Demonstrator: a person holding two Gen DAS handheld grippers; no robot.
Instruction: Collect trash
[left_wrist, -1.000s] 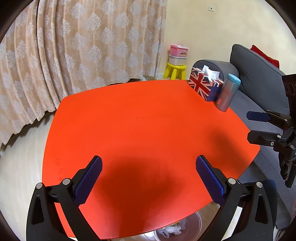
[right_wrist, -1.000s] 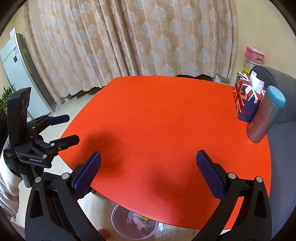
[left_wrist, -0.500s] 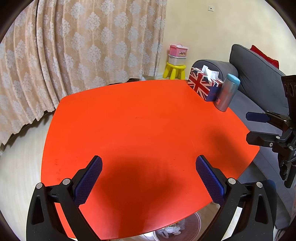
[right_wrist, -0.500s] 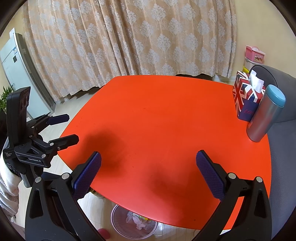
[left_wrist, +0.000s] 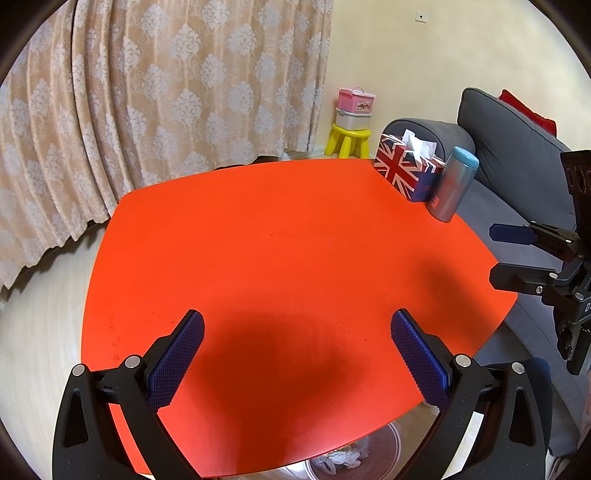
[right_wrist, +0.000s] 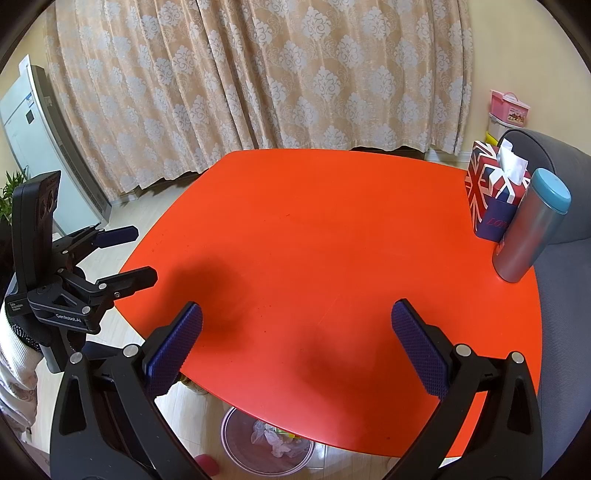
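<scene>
While both grippers hang above the near edge of the red table (left_wrist: 280, 236), no loose trash can be seen on its top. Starting at nine o'clock in the right wrist view, the left gripper (right_wrist: 122, 254) floats off the table's left rim, its jaws spread wide and holding nothing. A patterned sleeve (right_wrist: 14, 362) shows behind it. At six o'clock, under the near rim, a clear waste bin (right_wrist: 236, 435) stands on the floor with crumpled wrappers and tissue (right_wrist: 273, 439) inside; that is where the task's trash appears to lie. A small red object (right_wrist: 205, 463) rests on the floor just beside the bin, too cut off to identify. The right gripper (right_wrist: 295, 347) sits over the near edge, jaws wide apart and empty.

Toward two o'clock, a Union Jack tissue box (right_wrist: 491, 192) and a silver tumbler (right_wrist: 528, 236) with a teal lid stand close together at the table's far right corner, just beside a grey sofa (right_wrist: 569, 280).

Several risks follow, as a judgement. The tumbler is tall and near the rim, so a sweeping arm could tip it onto the sofa. The white tissue sticking out of the box could be mistaken for rubbish. Reaching down for the bin, a finger might strike the table's edge or knock the light bin over and spill its contents.
</scene>
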